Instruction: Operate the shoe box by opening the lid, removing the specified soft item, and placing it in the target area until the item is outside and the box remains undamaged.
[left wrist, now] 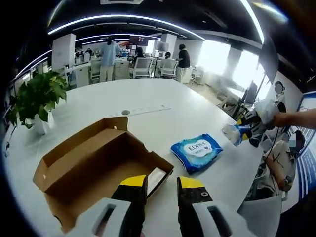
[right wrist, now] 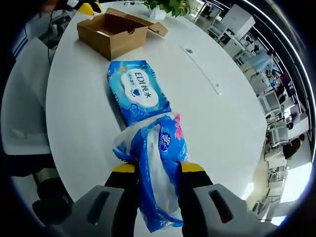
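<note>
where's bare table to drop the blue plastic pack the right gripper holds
Bare white table lies beside the flat blue wipes packet, on the side away from the near edge, and past the open brown cardboard box toward the potted plant. The box-to-wipes gap is tight.

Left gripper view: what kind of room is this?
Most likely an open-plan office. Behind the big white table stand desks with office chairs and people at work, under long ceiling light strips. A potted plant sits on the table.
</note>
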`<state>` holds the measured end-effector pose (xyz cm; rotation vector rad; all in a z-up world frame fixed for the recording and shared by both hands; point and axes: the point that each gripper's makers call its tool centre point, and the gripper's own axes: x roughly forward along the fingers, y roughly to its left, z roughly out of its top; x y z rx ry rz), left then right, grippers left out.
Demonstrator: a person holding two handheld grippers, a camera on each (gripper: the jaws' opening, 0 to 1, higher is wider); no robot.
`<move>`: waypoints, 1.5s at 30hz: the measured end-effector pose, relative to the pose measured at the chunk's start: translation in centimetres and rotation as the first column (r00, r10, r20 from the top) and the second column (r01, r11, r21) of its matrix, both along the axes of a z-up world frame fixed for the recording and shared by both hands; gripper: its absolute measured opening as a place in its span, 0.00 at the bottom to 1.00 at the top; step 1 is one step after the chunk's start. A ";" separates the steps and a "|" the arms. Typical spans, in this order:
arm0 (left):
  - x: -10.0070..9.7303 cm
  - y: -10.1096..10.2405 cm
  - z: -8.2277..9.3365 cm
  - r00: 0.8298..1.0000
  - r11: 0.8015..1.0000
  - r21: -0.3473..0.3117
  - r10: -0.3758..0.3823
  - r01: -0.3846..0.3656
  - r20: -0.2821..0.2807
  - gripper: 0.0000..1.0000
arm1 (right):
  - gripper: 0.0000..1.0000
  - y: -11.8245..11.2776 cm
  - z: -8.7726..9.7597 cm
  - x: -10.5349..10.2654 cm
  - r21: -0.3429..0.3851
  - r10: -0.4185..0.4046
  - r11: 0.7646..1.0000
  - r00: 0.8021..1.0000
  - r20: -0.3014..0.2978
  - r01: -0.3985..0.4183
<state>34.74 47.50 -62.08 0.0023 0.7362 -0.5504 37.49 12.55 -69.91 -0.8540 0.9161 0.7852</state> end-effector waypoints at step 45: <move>-3.7 7.4 0.1 0.983 0.983 0.038 0.181 -0.181 -0.008 0.23 | 0.24 0.0 -7.0 2.4 -0.129 0.123 0.982 0.987 -0.102 -0.136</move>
